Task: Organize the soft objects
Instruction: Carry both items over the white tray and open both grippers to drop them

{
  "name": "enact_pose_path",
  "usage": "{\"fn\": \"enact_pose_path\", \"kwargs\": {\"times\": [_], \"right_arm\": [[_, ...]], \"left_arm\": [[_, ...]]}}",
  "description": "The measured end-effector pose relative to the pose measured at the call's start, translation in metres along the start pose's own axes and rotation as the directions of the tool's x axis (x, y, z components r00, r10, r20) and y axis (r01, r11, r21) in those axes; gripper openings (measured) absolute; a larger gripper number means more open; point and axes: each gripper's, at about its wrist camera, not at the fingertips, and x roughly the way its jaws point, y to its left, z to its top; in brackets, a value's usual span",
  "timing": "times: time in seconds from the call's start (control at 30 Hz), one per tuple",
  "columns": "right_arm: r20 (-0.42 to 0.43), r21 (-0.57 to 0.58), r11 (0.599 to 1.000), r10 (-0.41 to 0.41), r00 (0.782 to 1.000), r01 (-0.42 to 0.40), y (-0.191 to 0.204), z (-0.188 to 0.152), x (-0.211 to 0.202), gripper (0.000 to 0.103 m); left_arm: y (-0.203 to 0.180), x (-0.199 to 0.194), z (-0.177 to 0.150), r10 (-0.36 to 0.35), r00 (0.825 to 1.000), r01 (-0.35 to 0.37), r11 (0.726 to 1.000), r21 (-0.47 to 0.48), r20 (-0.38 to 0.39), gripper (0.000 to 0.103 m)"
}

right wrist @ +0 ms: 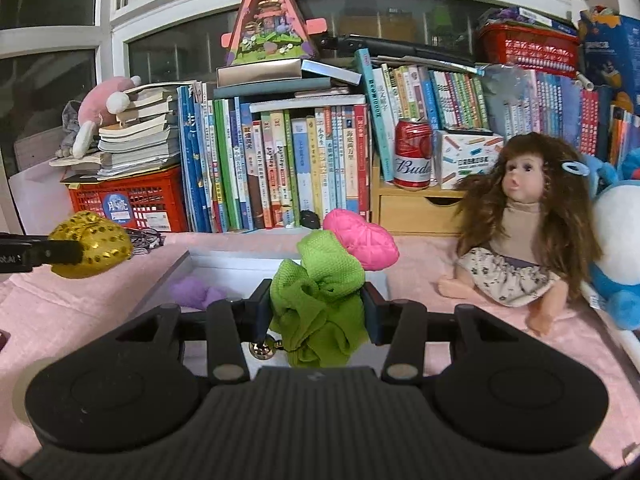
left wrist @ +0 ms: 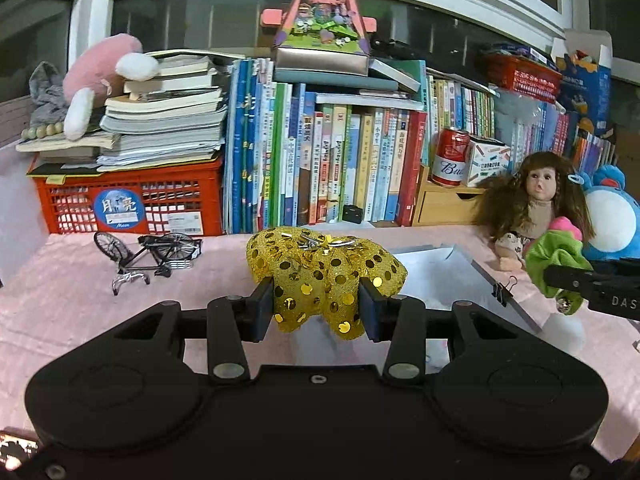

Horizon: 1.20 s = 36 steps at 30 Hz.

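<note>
Gold sequinned soft piece (left wrist: 320,276) sat clamped in the left gripper (left wrist: 318,310), green fabric bundle (right wrist: 320,304) clamped in the right gripper (right wrist: 318,312), both held up over the pink table cover (left wrist: 60,312).

Left jaws were pressed on the gold piece's sides; right jaws pinched the green bundle, a small metal bell (right wrist: 260,350) hanging under it. Just beyond the right gripper, a shallow grey tray (right wrist: 164,284) held a purple soft piece (right wrist: 196,294); a pink soft piece (right wrist: 360,242) showed just past the green one, contact unclear. Farther left, a toy bicycle (left wrist: 148,254) lay on the cover. Right of the tray sat a long-haired doll (right wrist: 520,240) beside a blue plush (right wrist: 616,248). At the back stood a red can (right wrist: 413,154), upright books (right wrist: 280,168) and a red crate (left wrist: 128,200).
</note>
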Motion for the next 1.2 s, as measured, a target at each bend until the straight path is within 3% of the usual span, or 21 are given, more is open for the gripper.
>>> {"fn": "enact_pose_path", "kwargs": {"times": [0.57, 1.2], "right_arm": [[-0.081, 0.027, 0.999, 0.037, 0.996, -0.035, 0.004, 0.015, 0.031, 0.050], [-0.276, 0.037, 0.999, 0.041, 0.960, -0.032, 0.009, 0.035, 0.106, 0.052]], "left_arm": [[-0.015, 0.030, 0.012, -0.035, 0.995, 0.036, 0.999, 0.009, -0.088, 0.041], [-0.018, 0.126, 0.045, -0.053, 0.965, 0.039, 0.997, -0.060, -0.258, 0.043]]}}
